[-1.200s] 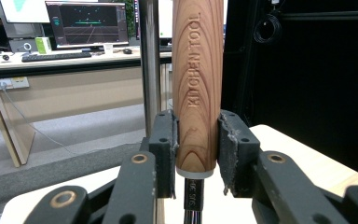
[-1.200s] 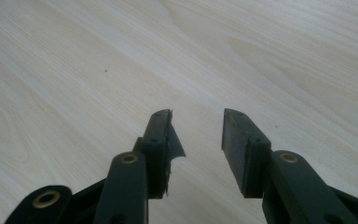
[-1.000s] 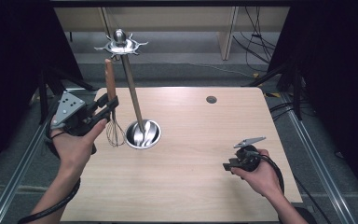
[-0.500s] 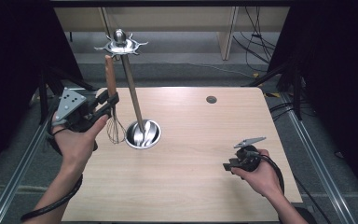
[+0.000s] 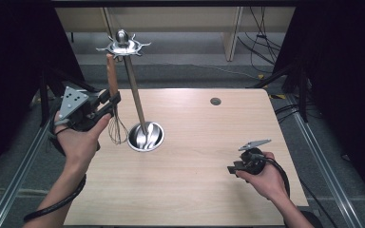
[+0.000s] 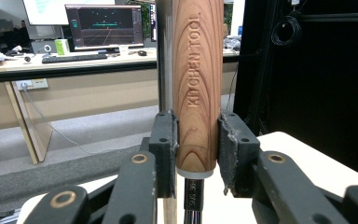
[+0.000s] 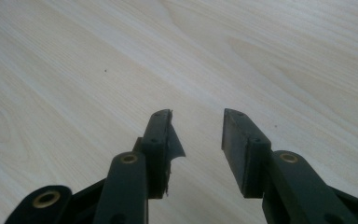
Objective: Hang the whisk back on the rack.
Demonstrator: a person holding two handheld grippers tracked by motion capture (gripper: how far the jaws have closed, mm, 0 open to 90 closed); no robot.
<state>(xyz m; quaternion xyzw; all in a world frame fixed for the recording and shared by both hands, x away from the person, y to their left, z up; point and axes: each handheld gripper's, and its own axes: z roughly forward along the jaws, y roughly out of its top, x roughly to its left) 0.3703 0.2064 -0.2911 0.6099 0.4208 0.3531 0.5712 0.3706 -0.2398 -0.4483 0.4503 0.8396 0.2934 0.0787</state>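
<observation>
Wooden-handled whisk [image 5: 112, 102] gripped by left hand-held gripper [image 5: 105, 105].
Lift its top to the utensil stand [image 5: 134, 90] hooks, upright; right hand-held gripper [image 5: 233, 167] rests open.

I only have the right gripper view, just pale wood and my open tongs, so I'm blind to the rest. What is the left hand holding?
Observer: The left tongs are shut on the brown wooden handle of a wire whisk, held upright.
Operator: Anything near it?
Observer: A tall silver metal utensil stand rises right beside it; the handle's top comes close under its hooked crown.
Operator: And where am I?
Observer: Your right tongs sit low over the light wooden table, front right, well apart from the stand.
</observation>
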